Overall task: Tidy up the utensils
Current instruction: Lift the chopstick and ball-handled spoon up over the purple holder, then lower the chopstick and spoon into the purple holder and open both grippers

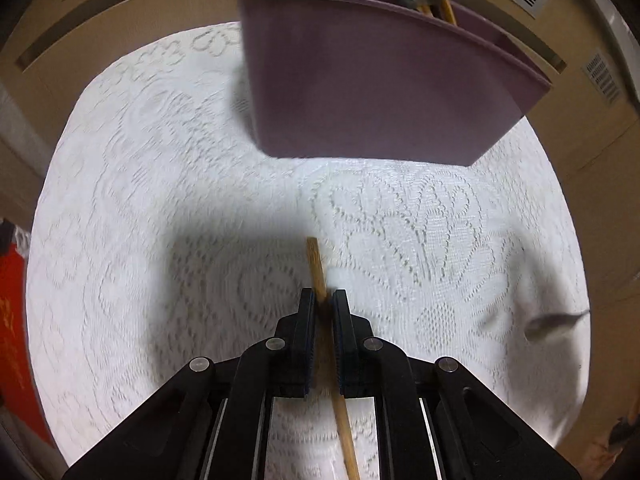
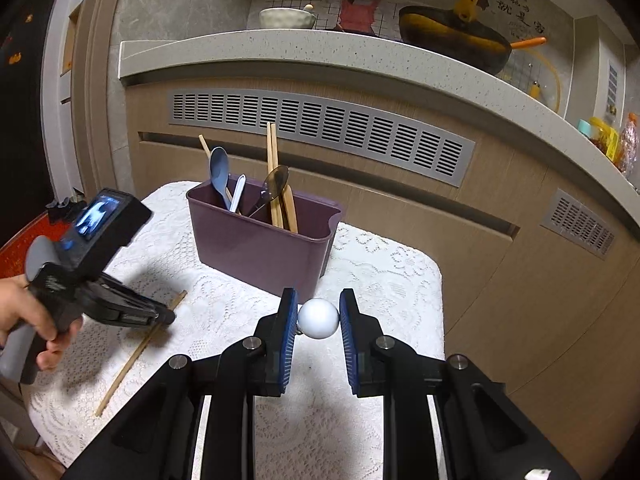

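Observation:
A purple utensil holder [image 2: 264, 248] stands on the white lace-covered table [image 2: 392, 276], with spoons and wooden chopsticks upright in it; it also shows in the left wrist view [image 1: 372, 92]. My left gripper [image 1: 323, 300] is shut on a wooden chopstick [image 1: 320, 276] just above the cloth; in the right wrist view it [image 2: 164, 316] is at the left, with the chopstick [image 2: 132, 356] through it. My right gripper [image 2: 318, 308] is shut on a white spoon [image 2: 318, 318] by its rounded end, in front of the holder.
Behind the table is a wooden cabinet with grey vent grilles [image 2: 320, 132] under a speckled counter [image 2: 320, 56]. A bowl [image 2: 286, 18] and a dark pan [image 2: 452, 38] sit on the counter. A red object [image 1: 12, 320] lies at the table's left.

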A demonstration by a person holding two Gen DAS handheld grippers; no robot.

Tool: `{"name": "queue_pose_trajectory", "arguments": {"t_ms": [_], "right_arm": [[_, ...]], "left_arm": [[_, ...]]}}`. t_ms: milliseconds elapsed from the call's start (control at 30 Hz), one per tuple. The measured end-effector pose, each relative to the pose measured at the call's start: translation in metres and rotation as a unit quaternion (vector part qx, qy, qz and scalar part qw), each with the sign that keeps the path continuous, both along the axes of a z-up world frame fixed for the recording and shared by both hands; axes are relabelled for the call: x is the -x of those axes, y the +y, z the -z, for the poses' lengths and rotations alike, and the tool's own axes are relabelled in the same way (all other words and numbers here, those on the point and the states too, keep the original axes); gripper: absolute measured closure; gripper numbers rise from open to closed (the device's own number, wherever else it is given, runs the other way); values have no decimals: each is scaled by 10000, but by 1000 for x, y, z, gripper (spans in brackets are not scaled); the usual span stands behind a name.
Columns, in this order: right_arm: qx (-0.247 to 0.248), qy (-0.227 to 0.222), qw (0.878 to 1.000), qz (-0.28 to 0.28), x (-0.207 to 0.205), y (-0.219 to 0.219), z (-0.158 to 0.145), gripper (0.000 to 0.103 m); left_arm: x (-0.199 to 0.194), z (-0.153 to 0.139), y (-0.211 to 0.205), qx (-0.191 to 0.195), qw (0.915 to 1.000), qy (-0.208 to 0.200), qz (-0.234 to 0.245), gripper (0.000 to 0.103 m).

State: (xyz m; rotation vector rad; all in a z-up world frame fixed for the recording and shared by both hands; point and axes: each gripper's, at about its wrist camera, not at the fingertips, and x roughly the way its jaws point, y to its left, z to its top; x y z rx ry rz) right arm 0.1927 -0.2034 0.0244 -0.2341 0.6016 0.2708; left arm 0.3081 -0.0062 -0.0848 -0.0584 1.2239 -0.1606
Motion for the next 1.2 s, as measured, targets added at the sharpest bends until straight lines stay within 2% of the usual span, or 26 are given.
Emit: {"name": "queue_pose_trajectory", "arguments": {"t_ms": [100, 233, 300, 367, 500, 667, 733, 867, 967, 1033, 1100, 1200], "right_arm": [[-64, -19, 10000, -16, 2, -3, -2, 84], [-8, -103, 9999, 8, 8, -5, -8, 84], [96, -115, 9999, 17, 13, -4, -10, 84], [199, -146, 9997, 29, 17, -2, -11, 84], [324, -111, 9994, 40, 24, 2, -12, 84], [329, -370, 9988, 67, 35, 9, -34, 84], [333, -635, 9974, 121, 37, 12, -54, 84], [401, -1279, 9907, 224, 33, 18, -105, 84], [509, -1736, 9830, 316, 19, 24, -151, 84], [680, -1897, 9788, 353, 2, 29, -178, 84], [846, -2013, 9751, 388, -14, 34, -190, 84], [1051, -1965, 9741, 376, -43, 41, -188, 84]], "left_arm": [[7, 1, -7, -161, 9989, -388, 225, 96], [37, -10, -4, 67, 9942, -1052, 201, 97], [59, -25, 2, 283, 9881, -1510, 115, 97], [79, -45, 6, 337, 9790, -2008, 82, 97], [103, -81, 9, 490, 9640, -2613, 83, 97], [113, -147, 19, 717, 9378, -3390, 192, 97], [117, -183, 24, 765, 9218, -3793, 231, 97], [103, -259, 26, 733, 8832, -4626, 253, 97], [88, -303, 26, 730, 8637, -4981, 241, 97], [74, -322, 28, 708, 8568, -5103, 205, 97], [59, -334, 31, 735, 8510, -5198, 139, 97], [31, -334, 32, 835, 8475, -5242, 87, 97]]}}
